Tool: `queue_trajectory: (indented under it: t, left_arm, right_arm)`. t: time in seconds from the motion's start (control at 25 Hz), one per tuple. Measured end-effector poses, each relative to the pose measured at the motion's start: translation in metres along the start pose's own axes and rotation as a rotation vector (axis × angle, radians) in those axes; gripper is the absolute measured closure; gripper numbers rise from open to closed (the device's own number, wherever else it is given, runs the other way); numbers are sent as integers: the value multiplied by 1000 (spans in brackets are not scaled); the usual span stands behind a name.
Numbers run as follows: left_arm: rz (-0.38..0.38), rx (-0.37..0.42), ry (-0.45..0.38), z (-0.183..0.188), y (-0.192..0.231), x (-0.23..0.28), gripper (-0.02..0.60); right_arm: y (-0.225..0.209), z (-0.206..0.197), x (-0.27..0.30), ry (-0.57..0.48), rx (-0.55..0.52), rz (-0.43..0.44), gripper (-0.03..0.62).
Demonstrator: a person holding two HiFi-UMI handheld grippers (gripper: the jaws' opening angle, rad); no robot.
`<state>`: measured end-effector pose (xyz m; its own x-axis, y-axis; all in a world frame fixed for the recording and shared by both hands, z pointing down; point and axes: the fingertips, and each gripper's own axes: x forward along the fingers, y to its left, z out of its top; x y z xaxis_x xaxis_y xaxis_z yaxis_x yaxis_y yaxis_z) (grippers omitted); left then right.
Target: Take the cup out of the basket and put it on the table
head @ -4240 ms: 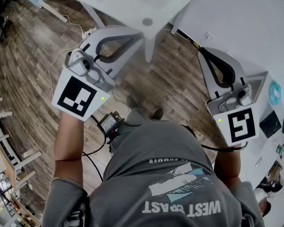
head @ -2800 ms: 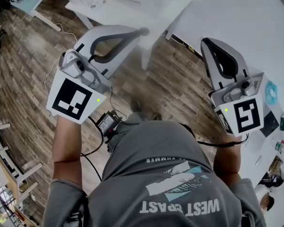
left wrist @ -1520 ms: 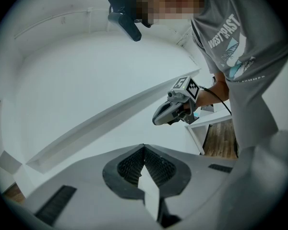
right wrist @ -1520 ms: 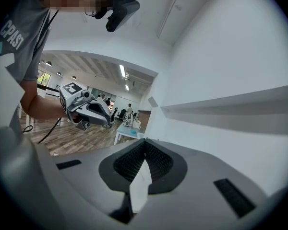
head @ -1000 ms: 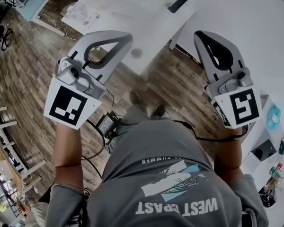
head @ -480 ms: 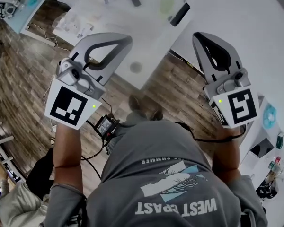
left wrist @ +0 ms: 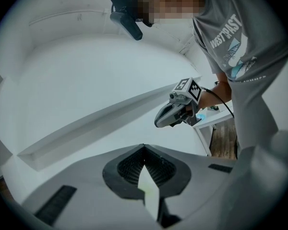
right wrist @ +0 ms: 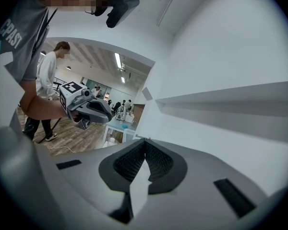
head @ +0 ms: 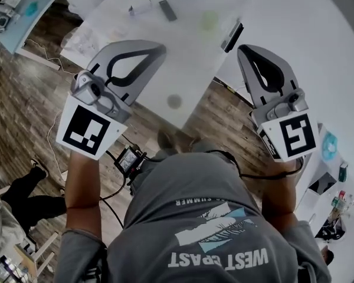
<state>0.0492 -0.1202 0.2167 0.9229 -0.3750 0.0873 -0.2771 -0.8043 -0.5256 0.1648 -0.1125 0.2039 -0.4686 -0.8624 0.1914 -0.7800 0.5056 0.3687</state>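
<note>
No cup or basket can be made out in any view. My left gripper [head: 160, 46] is shut and empty, held level over the near edge of a white table [head: 189, 63]. At the same height my right gripper [head: 243, 49] is also shut with nothing in it, just past the table's right corner. The left gripper view shows its own jaws [left wrist: 144, 146] closed at the tip, with the right gripper [left wrist: 158, 123] beyond them. In the right gripper view the closed jaws [right wrist: 145, 140] face a white wall, and the left gripper [right wrist: 109, 118] is at the left.
On the table lie a black remote [head: 168, 10], a pale green round thing [head: 209, 21], a black bar [head: 233, 37] and a grey spot [head: 174, 101]. Another person's legs [head: 15, 190] stand at lower left on the wood floor. A small side table [head: 330, 146] with clutter is at the right.
The white table has slid down and closer in the head view, and both grippers now reach over its edge. Another person's legs have come into view at lower left. Both jaws stayed shut.
</note>
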Motion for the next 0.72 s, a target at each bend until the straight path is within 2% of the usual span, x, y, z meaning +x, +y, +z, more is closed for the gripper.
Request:
queue_trajectory:
  t: [0.36,0.72]
  left_arm:
    - [10,-36,30,-29,26,20,572]
    - [50,-56,122,-44,48,65,572]
  right_arm:
    - [-30,-16,41,21,7,19,582]
    - [-82,-47,87,7,47,94,582]
